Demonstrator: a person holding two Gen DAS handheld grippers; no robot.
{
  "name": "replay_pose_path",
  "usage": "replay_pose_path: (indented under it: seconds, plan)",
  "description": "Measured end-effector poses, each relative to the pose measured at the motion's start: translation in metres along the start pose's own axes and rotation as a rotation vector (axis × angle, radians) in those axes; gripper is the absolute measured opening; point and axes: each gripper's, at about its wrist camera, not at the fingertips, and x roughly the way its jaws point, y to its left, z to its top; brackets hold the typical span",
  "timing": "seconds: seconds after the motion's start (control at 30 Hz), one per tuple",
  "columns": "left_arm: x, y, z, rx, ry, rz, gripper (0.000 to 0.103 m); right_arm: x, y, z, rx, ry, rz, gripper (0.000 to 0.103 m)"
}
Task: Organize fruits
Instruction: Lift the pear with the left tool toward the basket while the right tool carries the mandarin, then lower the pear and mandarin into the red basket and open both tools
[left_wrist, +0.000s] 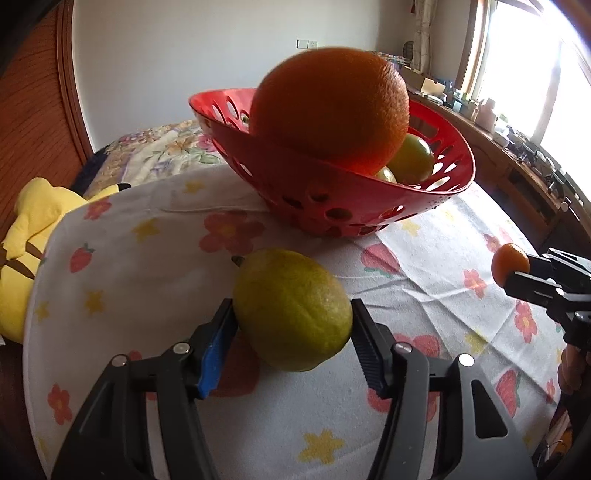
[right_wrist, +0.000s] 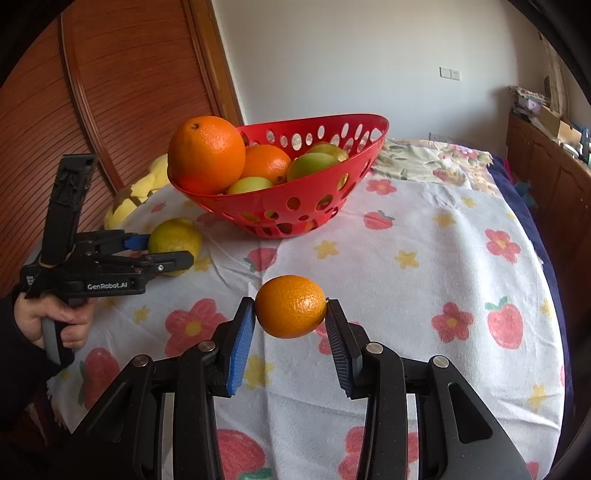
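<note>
My left gripper (left_wrist: 291, 314) is shut on a yellow-green lemon (left_wrist: 291, 308), held just above the flowered cloth. It also shows in the right wrist view (right_wrist: 173, 251) with the lemon (right_wrist: 175, 236). My right gripper (right_wrist: 290, 308) is shut on a small orange mandarin (right_wrist: 291, 306), held above the cloth; it shows in the left wrist view (left_wrist: 511, 267) at the right edge. A red perforated basket (right_wrist: 295, 206) stands behind, holding a large orange (right_wrist: 206, 153), a second orange (right_wrist: 267, 162) and several green fruits (right_wrist: 314, 164). The basket (left_wrist: 332, 199) is right ahead of the lemon.
A round table with a white flower-and-strawberry cloth (right_wrist: 424, 266) carries everything. A yellow plush toy (left_wrist: 33, 236) lies off its left edge. A wooden headboard (right_wrist: 122, 92) stands behind, a wooden cabinet (right_wrist: 546, 177) at the right.
</note>
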Motion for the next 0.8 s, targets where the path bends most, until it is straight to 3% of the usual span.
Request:
replay_pose_path:
  seconds: [0.27, 0.5, 0.8]
  plan:
    - [-0.06, 0.001, 0.01, 0.012, -0.112, 0.005, 0.06, -0.002, 0.001, 0.013, -0.006, -0.025, 0.004, 0.039]
    - [-0.118, 0.005, 0.034, 0.045, -0.232, 0.014, 0.06, -0.019, 0.011, 0.049, -0.053, -0.104, 0.017, 0.039]
    - [-0.13, 0.01, 0.079, 0.087, -0.319, 0.015, 0.06, -0.012, 0.014, 0.093, -0.097, -0.149, 0.018, 0.039]
